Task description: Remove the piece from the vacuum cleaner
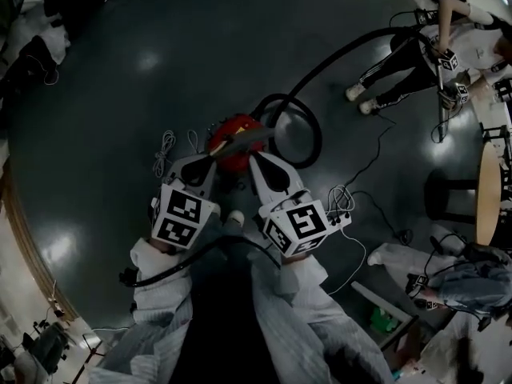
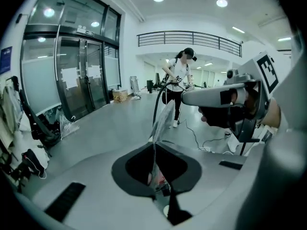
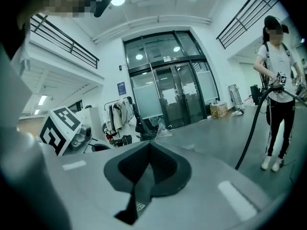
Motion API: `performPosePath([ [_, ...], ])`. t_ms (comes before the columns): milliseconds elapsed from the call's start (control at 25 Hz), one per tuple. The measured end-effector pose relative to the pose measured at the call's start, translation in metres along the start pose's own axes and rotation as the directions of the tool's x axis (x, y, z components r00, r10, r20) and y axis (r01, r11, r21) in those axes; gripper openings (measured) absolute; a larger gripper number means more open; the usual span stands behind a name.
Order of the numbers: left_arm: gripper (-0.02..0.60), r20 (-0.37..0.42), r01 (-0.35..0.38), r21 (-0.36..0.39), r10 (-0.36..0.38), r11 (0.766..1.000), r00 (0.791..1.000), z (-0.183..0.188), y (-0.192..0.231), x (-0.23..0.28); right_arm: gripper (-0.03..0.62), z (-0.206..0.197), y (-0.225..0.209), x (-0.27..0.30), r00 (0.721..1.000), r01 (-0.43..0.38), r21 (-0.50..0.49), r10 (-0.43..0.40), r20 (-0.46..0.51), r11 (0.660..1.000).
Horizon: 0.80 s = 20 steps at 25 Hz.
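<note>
Pinches a thin, translucent piece (image 2: 163,121) edge-on in the all-but-closed jaws of the left gripper (image 2: 154,147), probably because so flimsy a sheet would slip from a looser hold. Holds the right gripper (image 3: 149,145) just beside it, jaws fully together on nothing, seemingly as a spare hand rather than a second grip. Places both mid-frame in the head view, above the red vacuum cleaner (image 1: 237,126) on the floor (image 1: 160,70). Cannot tell from there whether the piece is fully free. Has the black hose (image 1: 336,54) running to the upper right.
</note>
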<state>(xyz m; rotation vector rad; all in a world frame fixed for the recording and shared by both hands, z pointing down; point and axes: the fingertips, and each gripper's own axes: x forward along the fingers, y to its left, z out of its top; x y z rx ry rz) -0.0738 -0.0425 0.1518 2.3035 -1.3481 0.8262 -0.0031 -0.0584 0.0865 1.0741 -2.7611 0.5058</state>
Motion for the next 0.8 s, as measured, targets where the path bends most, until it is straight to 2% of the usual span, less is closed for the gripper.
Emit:
performPosePath([
  [240, 0.017, -0.017, -0.045, 0.085, 0.046, 0.995, 0.999, 0.014, 0.006, -0.004, 0.000, 0.021, -0.001, -0.003, 1.000, -0.014, -0.029, 0.015, 0.025, 0.999],
  [800, 0.017, -0.001, 0.028, 0.085, -0.028, 0.996, 1.000, 0.026, -0.010, 0.006, 0.000, 0.016, -0.010, -0.001, 1.000, -0.005, 0.004, 0.005, 0.004, 1.000],
])
